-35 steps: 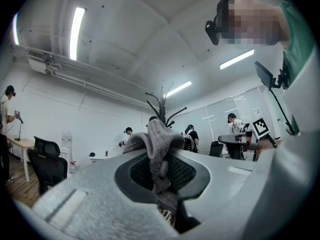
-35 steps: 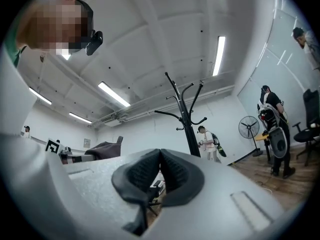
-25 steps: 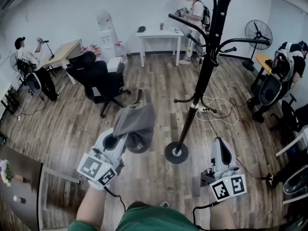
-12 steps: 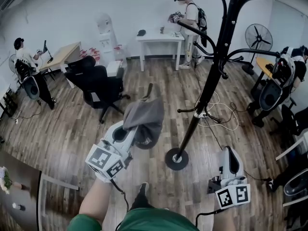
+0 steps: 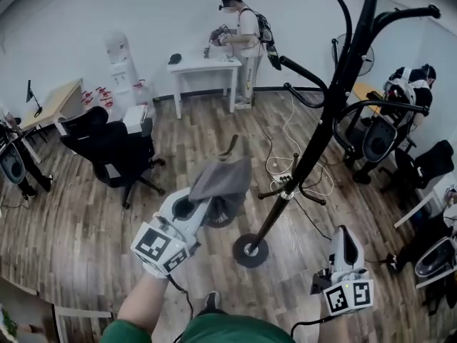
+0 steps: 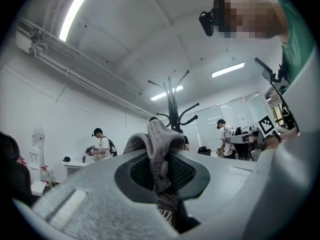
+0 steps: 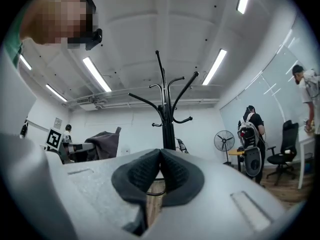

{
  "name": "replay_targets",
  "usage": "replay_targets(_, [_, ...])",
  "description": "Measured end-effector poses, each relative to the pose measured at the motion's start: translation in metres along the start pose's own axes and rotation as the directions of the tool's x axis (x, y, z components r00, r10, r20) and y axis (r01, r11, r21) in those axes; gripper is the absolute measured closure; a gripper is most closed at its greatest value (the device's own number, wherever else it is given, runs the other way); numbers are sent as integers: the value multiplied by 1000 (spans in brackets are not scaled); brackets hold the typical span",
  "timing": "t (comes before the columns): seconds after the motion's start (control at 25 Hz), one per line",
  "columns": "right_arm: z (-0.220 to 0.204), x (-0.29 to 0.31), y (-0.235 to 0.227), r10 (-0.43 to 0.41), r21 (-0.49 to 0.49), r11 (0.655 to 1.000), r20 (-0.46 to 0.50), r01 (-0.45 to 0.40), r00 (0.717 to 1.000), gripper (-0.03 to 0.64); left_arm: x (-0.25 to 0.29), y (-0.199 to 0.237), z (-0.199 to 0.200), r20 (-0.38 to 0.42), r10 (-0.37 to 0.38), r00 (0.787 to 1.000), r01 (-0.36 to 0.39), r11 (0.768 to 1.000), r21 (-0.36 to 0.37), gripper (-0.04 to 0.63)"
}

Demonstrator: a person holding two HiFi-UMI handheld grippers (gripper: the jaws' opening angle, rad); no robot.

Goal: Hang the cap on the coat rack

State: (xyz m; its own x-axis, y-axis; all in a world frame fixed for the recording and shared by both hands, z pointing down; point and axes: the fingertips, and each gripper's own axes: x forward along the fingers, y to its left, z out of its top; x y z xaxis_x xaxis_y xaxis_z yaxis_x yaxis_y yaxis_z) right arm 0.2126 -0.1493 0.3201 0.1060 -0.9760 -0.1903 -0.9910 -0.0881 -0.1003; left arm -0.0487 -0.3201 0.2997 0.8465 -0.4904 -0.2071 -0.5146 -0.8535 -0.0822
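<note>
Cap [image 5: 223, 179] clamped in left gripper [image 5: 191, 206]; right gripper [image 5: 345, 234] closed, empty. Best raised rightward, crown seated over a coat rack [image 5: 314, 148] hook [image 5: 303, 95] before release.

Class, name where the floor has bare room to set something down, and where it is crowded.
Bare: wooden floor between black office chair and black coat rack's round base. Crowded: white cables behind the rack; chairs at right.
</note>
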Motion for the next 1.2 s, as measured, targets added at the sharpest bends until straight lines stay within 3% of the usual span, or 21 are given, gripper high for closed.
replay_targets(0.44, [-25,64,40,-125,-52,991,-18,123,992,615,56,83,-21,23,-155,988,155,987,-35,558])
replay_targets(0.84, [-25,78,32,-189,-76,979,1,189,982,615,125,92,-4,94,-285,954,283,958,35,558])
replay_targets(1.2, [-9,69,10,-221,-79,972,31,223,975,615,173,92,21,179,-381,907,389,921,-11,558])
